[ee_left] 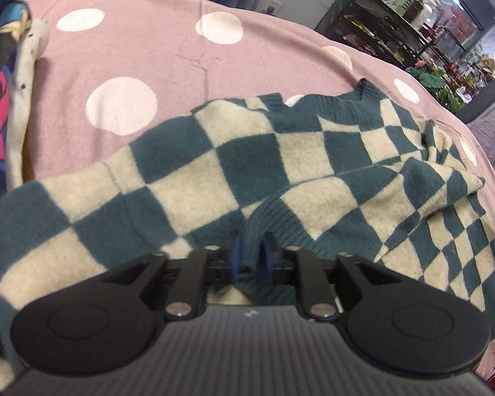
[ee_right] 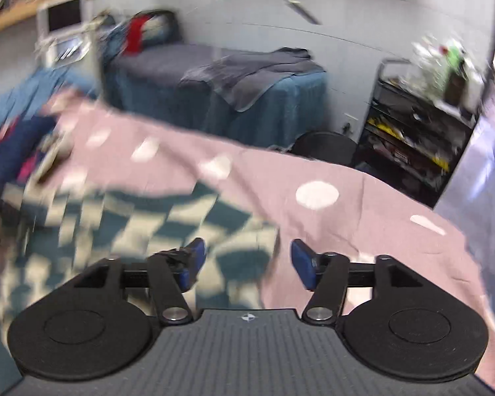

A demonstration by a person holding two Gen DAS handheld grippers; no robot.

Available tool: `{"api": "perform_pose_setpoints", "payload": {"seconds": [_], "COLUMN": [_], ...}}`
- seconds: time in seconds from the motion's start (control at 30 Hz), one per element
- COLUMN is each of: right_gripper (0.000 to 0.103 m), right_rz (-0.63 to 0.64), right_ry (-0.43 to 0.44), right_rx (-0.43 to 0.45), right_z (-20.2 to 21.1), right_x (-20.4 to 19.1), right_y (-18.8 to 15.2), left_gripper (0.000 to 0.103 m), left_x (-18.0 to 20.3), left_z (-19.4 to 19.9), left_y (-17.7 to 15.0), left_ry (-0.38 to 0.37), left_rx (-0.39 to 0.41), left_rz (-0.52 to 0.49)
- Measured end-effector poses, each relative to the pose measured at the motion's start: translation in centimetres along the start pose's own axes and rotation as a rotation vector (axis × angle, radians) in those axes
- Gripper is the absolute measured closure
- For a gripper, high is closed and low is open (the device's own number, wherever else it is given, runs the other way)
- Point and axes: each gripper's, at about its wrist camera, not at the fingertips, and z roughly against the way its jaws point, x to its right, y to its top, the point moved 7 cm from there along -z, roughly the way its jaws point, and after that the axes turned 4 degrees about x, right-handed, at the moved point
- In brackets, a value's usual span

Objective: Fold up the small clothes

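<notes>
Sweater cuff (ee_left: 254,231) between left jaws.

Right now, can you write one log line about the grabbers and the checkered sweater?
left gripper: shut on checkered sweater cuff | right gripper: open, empty | surface: pink dotted sheet

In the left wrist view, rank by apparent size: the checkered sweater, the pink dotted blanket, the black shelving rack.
1. Pink dotted blanket and checkered sweater: similar spans; the sweater lies nearer the camera, so unranked.
2. Black shelving rack: smallest, though farthest.

no readable text, labels or numbers anywhere
</notes>
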Motion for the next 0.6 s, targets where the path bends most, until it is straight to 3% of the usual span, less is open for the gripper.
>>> {"api": "perform_pose_setpoints", "payload": {"seconds": [0.03,0.07,0.1,0.17,0.23,0.27,0.3,0.33,0.4,0.47,0.53,0.6], "right_gripper": [0.001,0.001,0.004,0.013,0.045,0.075,0.083,0.086,0.088,0.088,0.089,0.101], "right_rz": [-0.015,-0.007,-0.001,-0.016,-0.027,-0.012,0.014,0.05,0.051,-0.052,-0.126,-0.133], "right_ry": [-0.012,-0.016,-0.032,-0.094,-0.057,-0.04,-0.037,-0.055,-0.143,-0.183,-0.173,-0.226], "right_rx": [-0.037,-0.078,-0.12,-0.191,-0.234,-0.272,-0.308,-0.293,-0.185,-0.096,-0.105,-0.099], "right_z": [-1.9,-3.9,-5.9,-9.2,-11.3,-12.1,-12.5,-12.4,-11.3,-10.1,-10.3,-11.1], "right_x": [-0.1,-0.3,-0.5,-0.5,-1.0,-1.4,-1.7,-1.7,-0.2,2.3,4.2,5.3], "right_y": [0.2,0.2,0.1,-0.5,-1.4,-2.1,-2.7,-2.5,-0.9,0.6,0.7,0.3], "left_gripper": [0.063,0.046,0.039,0.038,0.039,0.04,0.042,0.044,0.052,0.055,0.056,0.056], "left_x": [0.3,0.6,0.7,1.0,1.5,1.7,1.9,2.0,2.4,2.2,2.0,1.7], "left_z": [0.0,0.0,0.0,-0.3,-0.7,-0.8,-0.9,-0.9,-0.9,-0.8,-0.7,-0.7], "left_y": [0.0,0.0,-0.1,-0.4,-0.7,-0.8,-0.9,-0.9,-1.0,-1.0,-1.0,-1.0], "left_ry": [-0.003,-0.004,0.001,0.029,0.042,0.05,0.063,0.075,0.089,0.09,0.078,0.072], "left_rx": [0.009,0.016,0.016,0.006,0.011,0.013,0.013,0.009,0.001,-0.001,0.003,0.01], "left_rz": [-0.006,-0.01,-0.017,-0.053,-0.102,-0.125,-0.147,-0.172,-0.22,-0.234,-0.228,-0.21]}}
